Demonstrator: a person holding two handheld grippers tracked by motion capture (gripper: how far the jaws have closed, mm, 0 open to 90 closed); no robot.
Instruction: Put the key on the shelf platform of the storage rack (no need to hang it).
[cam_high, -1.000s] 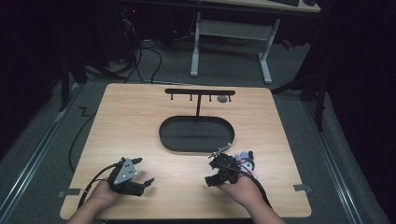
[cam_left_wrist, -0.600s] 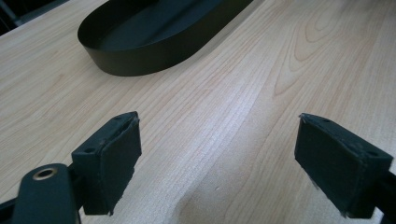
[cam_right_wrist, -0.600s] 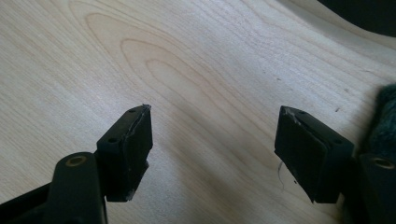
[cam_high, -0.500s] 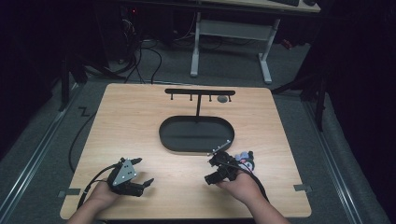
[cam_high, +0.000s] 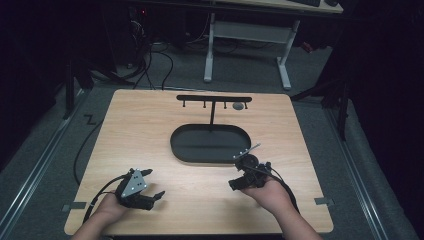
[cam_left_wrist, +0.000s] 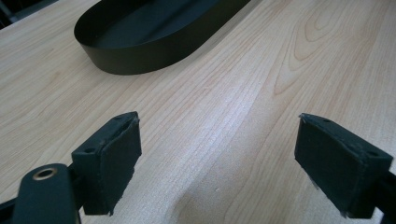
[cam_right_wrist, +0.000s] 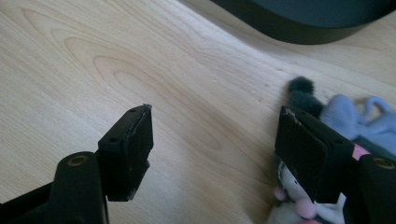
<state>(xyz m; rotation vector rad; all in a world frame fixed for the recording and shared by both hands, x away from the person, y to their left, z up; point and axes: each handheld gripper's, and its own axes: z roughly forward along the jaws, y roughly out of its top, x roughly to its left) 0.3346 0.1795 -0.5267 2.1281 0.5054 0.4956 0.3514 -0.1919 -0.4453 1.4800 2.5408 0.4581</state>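
Plush toy (cam_right_wrist: 355, 140) near table's (cam_high: 150, 125) right front edge: soft, light; grab its body. Right gripper (cam_right_wrist: 215, 140) half-open, empty; left gripper (cam_left_wrist: 217, 158) wide open, empty.

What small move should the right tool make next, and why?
Probably shift the right tool sideways toward the small plush toy until the toy sits between the pads. The jaws stand open with only bare table between them, and the toy lies beside and partly behind one pad, outside the gap. The black oval tray lies just beyond.
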